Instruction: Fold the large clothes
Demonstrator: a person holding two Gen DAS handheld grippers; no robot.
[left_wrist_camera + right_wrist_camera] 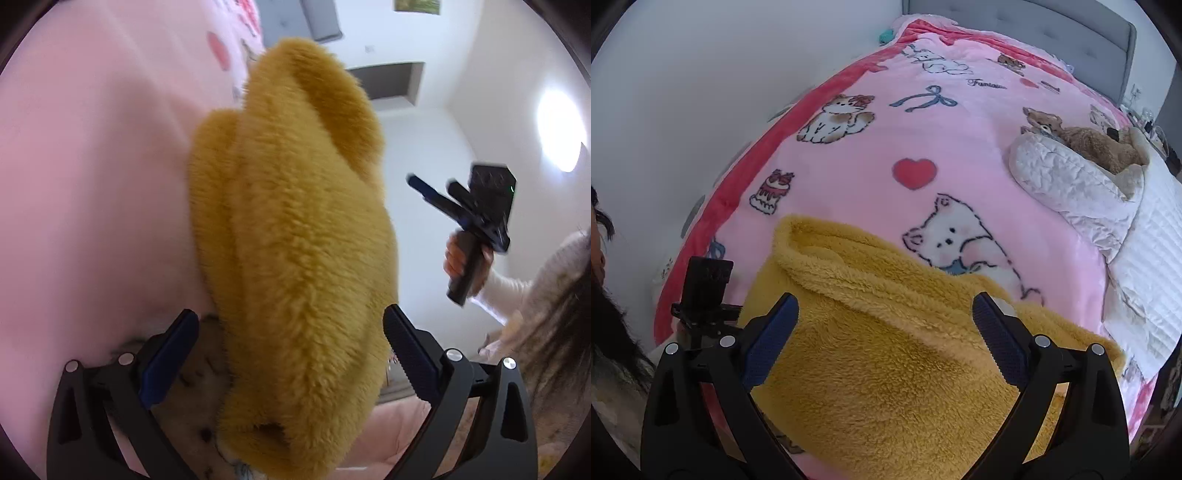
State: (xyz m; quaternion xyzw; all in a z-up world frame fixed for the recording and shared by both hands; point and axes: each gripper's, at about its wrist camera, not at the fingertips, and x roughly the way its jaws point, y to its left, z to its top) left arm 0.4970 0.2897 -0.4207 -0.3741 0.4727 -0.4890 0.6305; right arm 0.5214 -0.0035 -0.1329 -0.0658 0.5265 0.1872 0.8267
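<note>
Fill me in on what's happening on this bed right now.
A person with a handheld gripper in each hand is folding a fluffy yellow garment on a pink cartoon-print blanket. The left gripper is open, its fingers either side of a bunched part of the garment. The right gripper is also open, above the garment and gripping nothing. The garment is only partly folded. A white quilted coat lies further up the bed.

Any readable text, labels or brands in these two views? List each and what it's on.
"Famou…", dark cursive script, ending blurred: printed on the pink fleece cartoon-animal blanket, seen from the right wrist.
Markings on the black camera block of the left gripper: too blurred to read.
Fluffy mustard-yellow fleece garment: no text visible.
</note>
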